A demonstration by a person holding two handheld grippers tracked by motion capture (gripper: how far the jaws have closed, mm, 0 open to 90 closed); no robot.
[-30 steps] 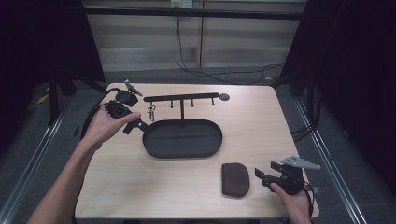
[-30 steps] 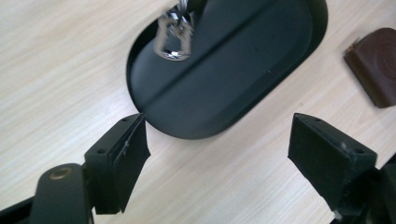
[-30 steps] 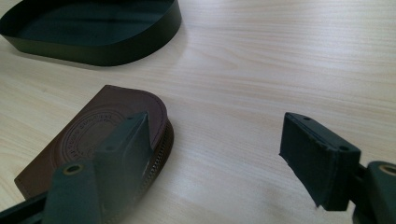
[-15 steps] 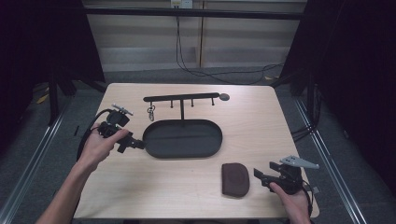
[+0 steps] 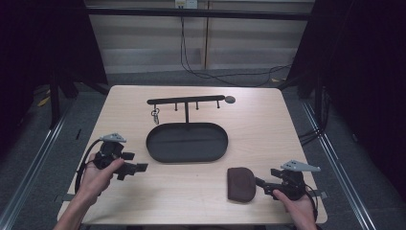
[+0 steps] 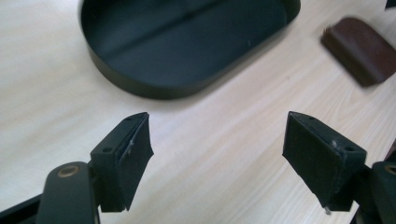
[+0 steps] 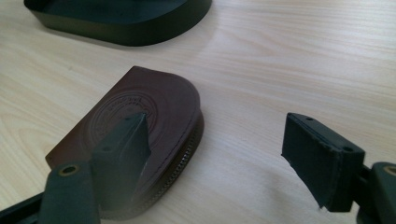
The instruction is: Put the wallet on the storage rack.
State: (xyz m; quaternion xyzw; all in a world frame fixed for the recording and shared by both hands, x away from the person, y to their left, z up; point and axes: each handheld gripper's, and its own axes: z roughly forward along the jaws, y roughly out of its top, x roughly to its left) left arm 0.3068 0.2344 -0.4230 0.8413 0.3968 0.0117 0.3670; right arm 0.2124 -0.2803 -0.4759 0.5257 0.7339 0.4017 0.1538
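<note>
Pale wood-grain bench (image 5: 268, 139). Matte black oval tray (image 5: 186, 142) at centre, thin black hook rack (image 5: 186, 101) behind. Brown embossed leather pouch (image 5: 240, 184), D-shaped with zip edge, flat near front right. Right tongs (image 5: 261, 182) spread wide, tips just beside pouch, one jaw above its edge, nothing pinched. Left tongs (image 5: 139, 167) spread, empty, over bare wood left of tray, well apart from pouch.
</note>
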